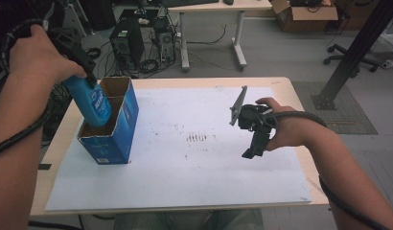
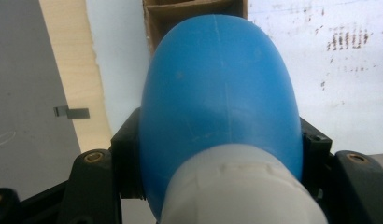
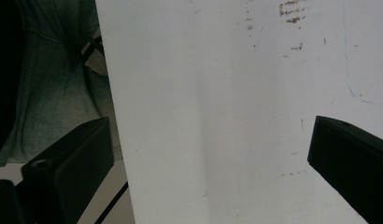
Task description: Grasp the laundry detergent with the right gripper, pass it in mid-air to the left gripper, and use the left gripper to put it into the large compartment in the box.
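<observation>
Lowering from the left, our left hand-held gripper (image 1: 84,72) clamps a blue bottle (image 1: 94,103) over the near compartment of the blue cardboard box (image 1: 119,129) at the desk's (image 1: 281,84) left edge. We should keep it upright, clear of the divider. Our right hand-held gripper (image 1: 249,143) hovers right, jaws wide, holding nothing.

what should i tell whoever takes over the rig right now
Left tool: shut on the blue bottle, holding it by the neck, base partly inside the near compartment of the blue cardboard box.
Right tool: open, holding nothing, above the white sheet at the table's right.
Done: bottle picked up and started into the box.
Left: lower it fully, release, and pull the left tool clear.
</observation>
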Demonstrator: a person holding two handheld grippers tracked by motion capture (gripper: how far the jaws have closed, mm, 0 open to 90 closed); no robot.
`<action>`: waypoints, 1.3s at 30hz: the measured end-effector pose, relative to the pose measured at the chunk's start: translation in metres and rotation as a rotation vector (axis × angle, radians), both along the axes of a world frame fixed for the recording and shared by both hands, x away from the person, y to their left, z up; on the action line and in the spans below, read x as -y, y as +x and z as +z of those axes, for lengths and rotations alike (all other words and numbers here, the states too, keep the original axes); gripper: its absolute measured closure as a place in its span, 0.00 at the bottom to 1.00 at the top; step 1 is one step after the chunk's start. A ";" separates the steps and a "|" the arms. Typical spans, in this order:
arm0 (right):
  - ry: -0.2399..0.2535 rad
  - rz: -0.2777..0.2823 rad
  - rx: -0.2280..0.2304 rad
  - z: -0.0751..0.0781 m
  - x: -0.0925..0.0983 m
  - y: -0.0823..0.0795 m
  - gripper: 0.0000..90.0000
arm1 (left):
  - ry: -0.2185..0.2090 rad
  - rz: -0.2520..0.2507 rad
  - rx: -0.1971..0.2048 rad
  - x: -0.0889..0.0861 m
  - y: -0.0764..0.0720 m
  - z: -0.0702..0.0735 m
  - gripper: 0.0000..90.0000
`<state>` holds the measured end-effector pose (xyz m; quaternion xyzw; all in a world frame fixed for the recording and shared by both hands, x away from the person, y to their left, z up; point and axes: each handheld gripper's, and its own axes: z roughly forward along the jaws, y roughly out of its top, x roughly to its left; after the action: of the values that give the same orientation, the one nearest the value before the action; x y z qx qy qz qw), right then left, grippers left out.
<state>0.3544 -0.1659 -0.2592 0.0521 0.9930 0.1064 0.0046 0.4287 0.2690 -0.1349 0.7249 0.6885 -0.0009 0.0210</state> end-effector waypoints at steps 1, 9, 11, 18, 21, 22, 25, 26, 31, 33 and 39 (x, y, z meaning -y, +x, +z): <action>0.001 0.001 -0.002 0.000 0.000 0.000 0.01 | 0.000 -0.002 -0.001 0.000 0.000 -0.003 0.42; -0.002 0.006 -0.002 -0.004 -0.003 0.000 0.01 | 0.004 -0.024 -0.028 0.001 0.003 -0.034 0.42; -0.003 0.006 -0.003 -0.005 -0.004 -0.001 0.01 | 0.007 -0.026 -0.033 0.002 0.003 -0.041 0.42; -0.003 0.014 0.002 -0.006 -0.006 -0.003 0.01 | 0.016 -0.040 -0.038 0.005 0.002 -0.060 0.42; 0.003 0.014 0.004 -0.006 -0.007 -0.004 0.01 | 0.016 -0.040 -0.038 0.006 0.001 -0.067 0.42; 0.004 0.016 0.003 -0.006 -0.007 -0.004 0.01 | 0.016 -0.041 -0.039 0.006 0.001 -0.070 0.42; 0.003 0.018 0.003 -0.006 -0.007 -0.004 0.01 | 0.016 -0.042 -0.037 0.006 0.000 -0.074 0.42; 0.003 0.019 0.003 -0.006 -0.007 -0.005 0.01 | 0.019 -0.037 -0.039 0.006 0.001 -0.079 0.42; 0.005 0.017 0.004 -0.005 -0.006 -0.006 0.01 | 0.032 -0.028 -0.036 0.007 0.002 -0.088 0.42; 0.006 0.015 0.006 -0.005 -0.005 -0.006 0.01 | 0.034 -0.025 -0.039 0.006 0.003 -0.095 0.42; 0.006 0.009 0.004 -0.007 -0.002 -0.006 0.01 | 0.025 -0.019 -0.042 0.004 0.004 -0.107 0.42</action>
<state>0.3480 -0.1643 -0.2658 0.0476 0.9928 0.1094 0.0058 0.4327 0.2648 -0.2420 0.7315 0.6818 -0.0076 -0.0026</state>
